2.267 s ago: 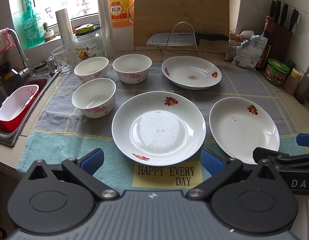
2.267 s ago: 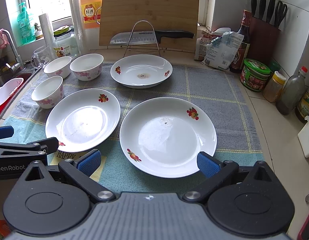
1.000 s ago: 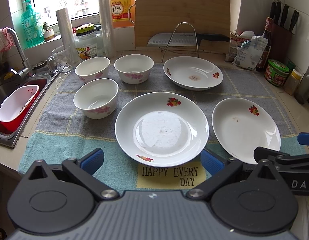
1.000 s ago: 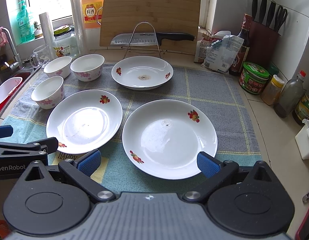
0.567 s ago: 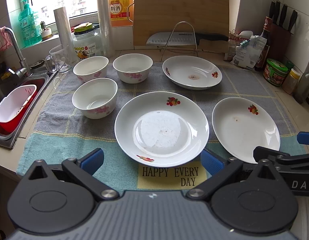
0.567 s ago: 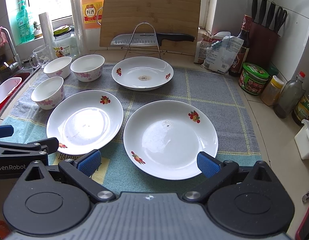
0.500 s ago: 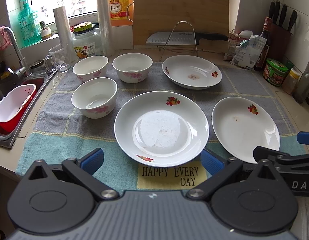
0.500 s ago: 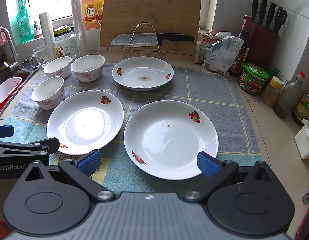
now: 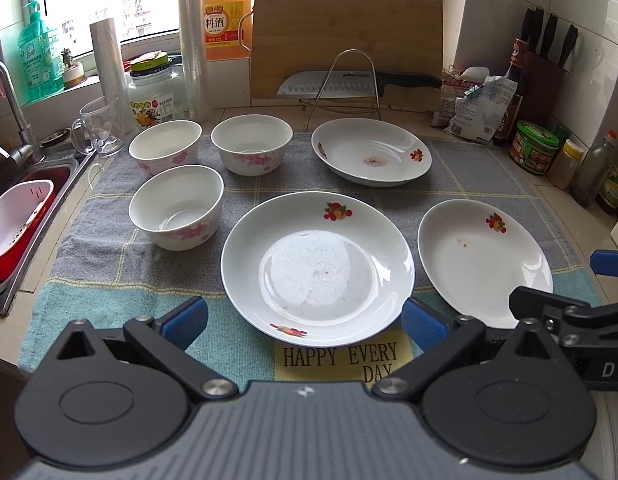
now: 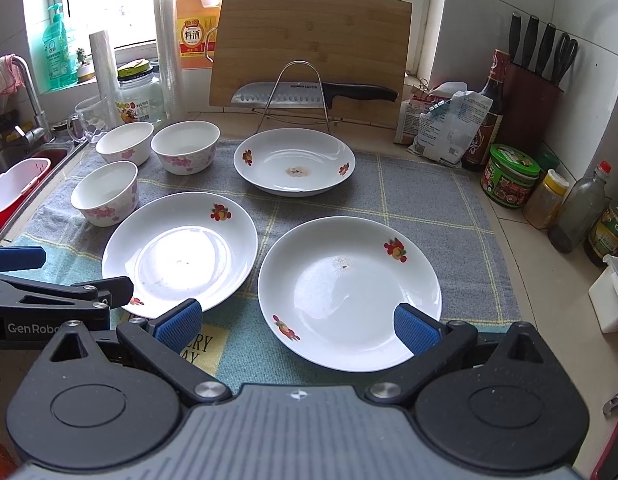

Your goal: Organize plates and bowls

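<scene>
**Both grippers poised over the near plates, nothing lifted yet**

The left gripper (image 9: 305, 318) hangs with its jaws spread wide and nothing between them, and the middle plate (image 9: 317, 266) lies straight ahead of it, its near rim just in front of the blue pads. The right gripper (image 10: 295, 326) is likewise released and carries nothing; the right plate (image 10: 349, 294) sits directly ahead, one pad overlapping its near rim in the view, though contact cannot be told. Beyond both, a far plate (image 10: 295, 162) with a brown smear rests in front of the wire rack (image 10: 295, 94). Three bowls (image 9: 176, 206) stand ahead and to the left of the left gripper, close together but apart, all on the checked towel (image 9: 105, 264).

Nothing looks stacked so far, so the step in hand is probably the first plate pickup. These plates are shallow, glazed and likely slippery: the sound approach is to come in low, slip one pad under the raised rim and the other over it, and close firmly well onto the rim, not at its very edge. Lifting level and lowering the plate centred onto its neighbour should prevent sliding or chipping. The bowls should nest afterwards.
</scene>
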